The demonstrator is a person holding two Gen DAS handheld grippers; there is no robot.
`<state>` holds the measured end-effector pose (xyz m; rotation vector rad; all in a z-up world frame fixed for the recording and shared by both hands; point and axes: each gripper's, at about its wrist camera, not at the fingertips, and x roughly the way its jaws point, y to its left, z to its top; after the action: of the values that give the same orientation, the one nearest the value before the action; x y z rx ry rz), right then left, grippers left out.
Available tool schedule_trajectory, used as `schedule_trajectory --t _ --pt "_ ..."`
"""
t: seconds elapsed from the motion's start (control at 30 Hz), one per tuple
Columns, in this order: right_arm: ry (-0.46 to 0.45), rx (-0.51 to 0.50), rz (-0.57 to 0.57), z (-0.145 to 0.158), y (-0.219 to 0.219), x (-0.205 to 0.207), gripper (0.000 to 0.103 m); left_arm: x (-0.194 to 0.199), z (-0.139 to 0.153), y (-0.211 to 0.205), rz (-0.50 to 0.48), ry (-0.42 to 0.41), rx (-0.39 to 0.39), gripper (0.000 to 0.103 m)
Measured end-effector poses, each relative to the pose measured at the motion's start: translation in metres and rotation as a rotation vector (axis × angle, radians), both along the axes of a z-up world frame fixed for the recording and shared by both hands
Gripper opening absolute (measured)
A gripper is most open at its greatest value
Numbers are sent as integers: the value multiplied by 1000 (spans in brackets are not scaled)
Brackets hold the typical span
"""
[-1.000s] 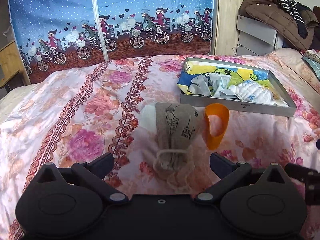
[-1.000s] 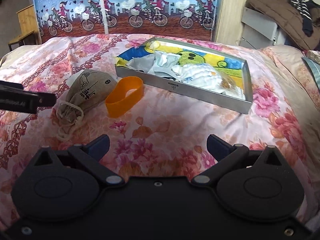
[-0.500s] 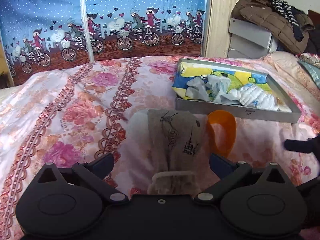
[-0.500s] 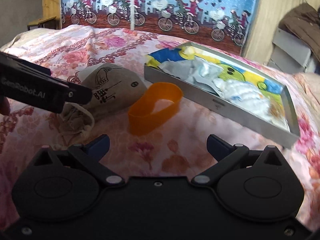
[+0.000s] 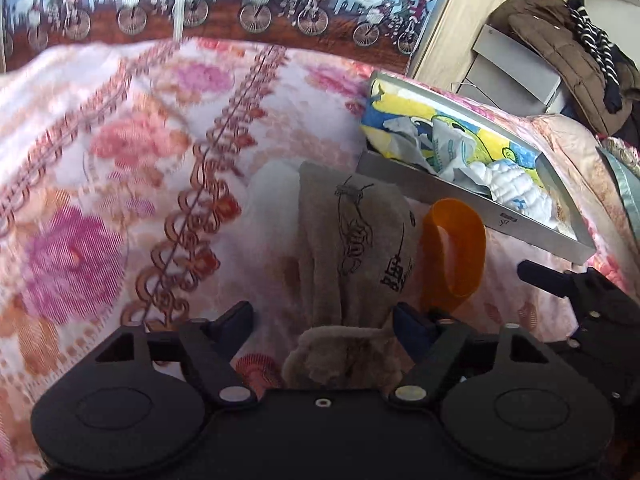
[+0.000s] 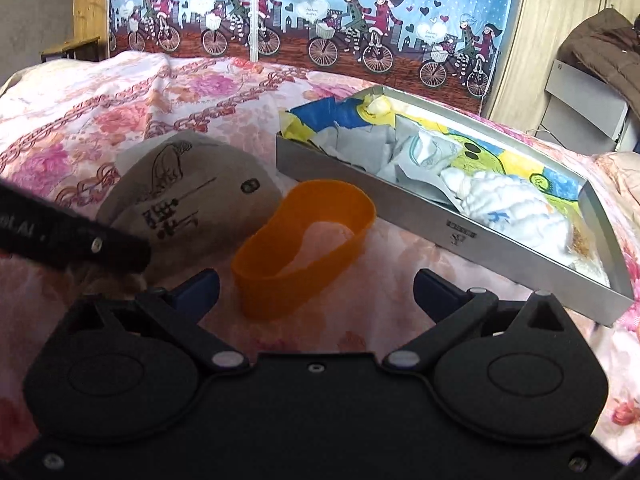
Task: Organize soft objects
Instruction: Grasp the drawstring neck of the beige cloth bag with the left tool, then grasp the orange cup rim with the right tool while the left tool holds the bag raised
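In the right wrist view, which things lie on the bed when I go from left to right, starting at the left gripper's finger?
left gripper's finger → beige drawstring bag → orange band → grey tray holding cloths.

A blue fabric backdrop printed with cyclists and hearts (image 6: 304,12) is being seen hanging behind the bed. A brown padded jacket (image 5: 560,48) is lying heaped over a grey cabinet (image 5: 516,68), with a black-and-white striped garment (image 5: 592,36) draped on top. A pale wooden stand (image 6: 86,20) is being shown at far left.
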<state>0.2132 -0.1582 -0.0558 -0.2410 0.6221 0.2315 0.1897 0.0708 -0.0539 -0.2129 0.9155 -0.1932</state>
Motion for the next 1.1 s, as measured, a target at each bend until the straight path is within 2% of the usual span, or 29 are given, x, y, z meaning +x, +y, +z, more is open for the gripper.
schedule_trajectory --t 0.07,0.17,0.23,0.3,0.43,0.6,0.7,0.9,1.1 --pt "-7 17 -4 -4 1 5 102 1 0 -1 -7 8 -5 69" --pt "-1 30 7 -7 4 7 102 0 2 -3 -22 8 -8 55" --pt "-6 39 7 -8 3 8 96 0 2 -4 -30 13 -14 46" --pt "-4 52 2 -7 0 7 79 -1 3 -6 -29 10 -6 44" --pt "8 78 -26 -3 -5 10 69 -2 4 -9 -26 4 2 40" --pt "39 116 -11 -2 -7 11 43 -3 7 -9 -22 -3 -2 35" --pt "51 113 -2 1 -2 9 32 -5 11 -13 -31 -16 12 32" --pt "85 142 -34 9 -12 3 16 -12 24 -20 -56 -60 -2 26" --pt "16 86 -31 32 -23 -15 10 -17 41 -20 -63 -127 -77 26"
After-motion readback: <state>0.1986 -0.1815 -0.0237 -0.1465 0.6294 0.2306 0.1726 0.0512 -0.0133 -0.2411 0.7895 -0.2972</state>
